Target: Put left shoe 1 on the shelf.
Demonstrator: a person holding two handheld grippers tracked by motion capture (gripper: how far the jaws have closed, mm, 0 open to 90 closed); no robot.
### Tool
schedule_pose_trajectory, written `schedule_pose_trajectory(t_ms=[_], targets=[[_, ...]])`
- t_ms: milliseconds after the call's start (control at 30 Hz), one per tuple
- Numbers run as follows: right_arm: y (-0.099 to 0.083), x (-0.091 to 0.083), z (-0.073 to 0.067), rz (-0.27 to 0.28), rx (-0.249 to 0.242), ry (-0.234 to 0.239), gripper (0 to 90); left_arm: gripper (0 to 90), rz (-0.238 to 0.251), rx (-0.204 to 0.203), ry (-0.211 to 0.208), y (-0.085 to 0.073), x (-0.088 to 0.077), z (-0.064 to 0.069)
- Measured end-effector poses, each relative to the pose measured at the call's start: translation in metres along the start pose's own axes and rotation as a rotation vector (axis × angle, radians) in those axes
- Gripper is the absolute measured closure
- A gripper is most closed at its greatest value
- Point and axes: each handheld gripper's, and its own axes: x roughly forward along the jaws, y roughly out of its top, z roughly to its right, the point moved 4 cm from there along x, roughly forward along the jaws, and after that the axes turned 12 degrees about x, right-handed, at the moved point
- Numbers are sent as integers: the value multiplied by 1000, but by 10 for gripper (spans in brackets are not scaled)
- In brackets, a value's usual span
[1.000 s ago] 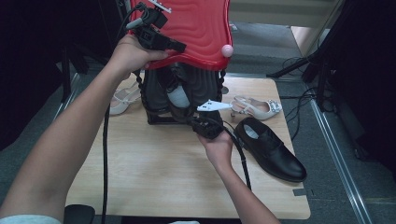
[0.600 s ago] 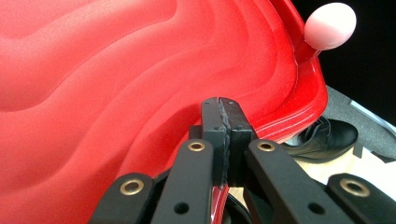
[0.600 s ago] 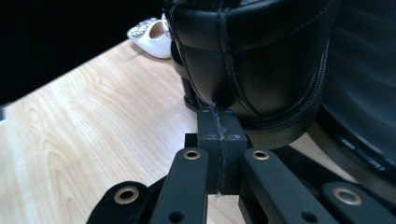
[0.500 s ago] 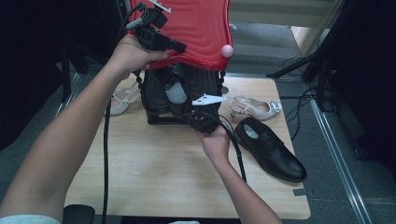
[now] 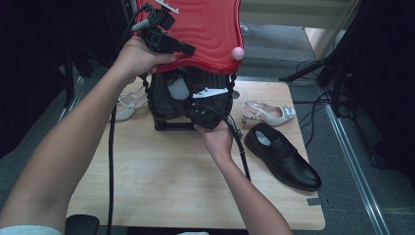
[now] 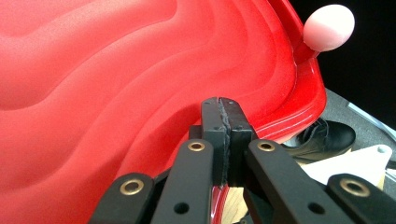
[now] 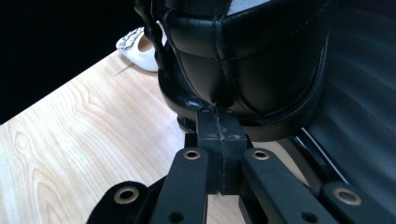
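The left gripper [image 6: 223, 122] is clenched on the rim of the red lid [image 5: 205, 24], which spreads above and ahead of it. The right gripper [image 7: 219, 122] is clamped on a black boot [image 7: 243, 60] at its lower edge, above the wooden surface [image 7: 74, 135]. A black shoe [image 5: 283, 155] lies just right of the right gripper.

A dim recording studio or lab: a bare wooden table [image 5: 161, 181] on grey carpet [image 5: 288, 49], black stand legs [image 5: 313, 71], loose cables [image 5: 313, 105] and shoes [image 5: 283, 156] as props.
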Motion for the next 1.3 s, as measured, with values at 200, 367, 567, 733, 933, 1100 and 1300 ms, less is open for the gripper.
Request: schedule_pose_trajectory(t_ms=[200,367,567,733,933,1100,1300], targets=[[9,11,-6,-8,7,3,900,900,3,-1,1,0,0,0],[12,16,-8,-14,6,10,900,900,-2,-20,-2,0,0,0],[15,25,-11,-16,17,22,900,900,-1,-21,-3,0,0,0],[17,30,-13,-42,-3,35,900,900,-1,-14,12,0,-1,2],[14,29,-10,-50,-17,66,900,897,5,-22,17,0,0,1],[16,35,-10,-45,-6,55,900,894,4,-24,17,-1,-1,1],[16,42,-14,-46,-34,71,900,891,12,-8,28,-1,-1,2]])
